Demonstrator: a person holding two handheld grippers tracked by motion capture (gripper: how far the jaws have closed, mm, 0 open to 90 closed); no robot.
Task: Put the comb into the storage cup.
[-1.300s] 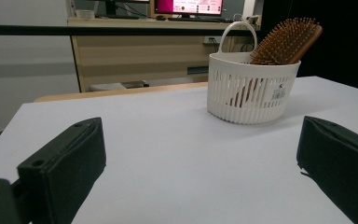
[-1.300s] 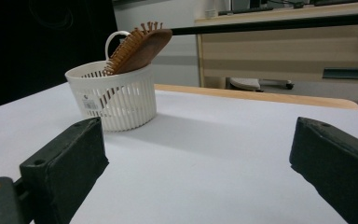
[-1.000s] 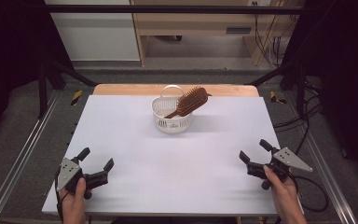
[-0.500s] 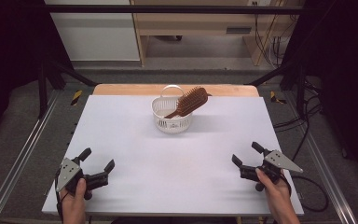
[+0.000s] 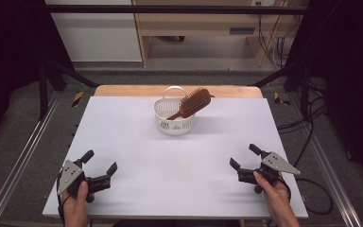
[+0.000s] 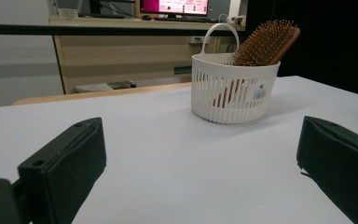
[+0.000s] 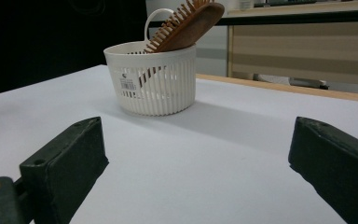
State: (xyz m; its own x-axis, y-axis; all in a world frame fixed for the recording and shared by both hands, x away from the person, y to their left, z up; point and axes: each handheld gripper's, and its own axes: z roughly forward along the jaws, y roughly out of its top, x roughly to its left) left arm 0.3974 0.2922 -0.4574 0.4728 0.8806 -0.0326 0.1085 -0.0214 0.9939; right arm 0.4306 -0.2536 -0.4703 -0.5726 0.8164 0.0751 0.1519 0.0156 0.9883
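Hairbrush (image 5: 192,103) leans out of the white basket (image 5: 174,122) near the desk's far edge. Left gripper (image 5: 97,168) and right gripper (image 5: 246,158) sit wide open, empty, near corners. Yanking the brush sideways probably tips that light basket.

No text, brand or number can be read. A small label (image 7: 128,83) with barcode-like print is seen on the white basket (image 7: 161,88) in the upper middle of the right gripper view, but its characters are too small to be made out.
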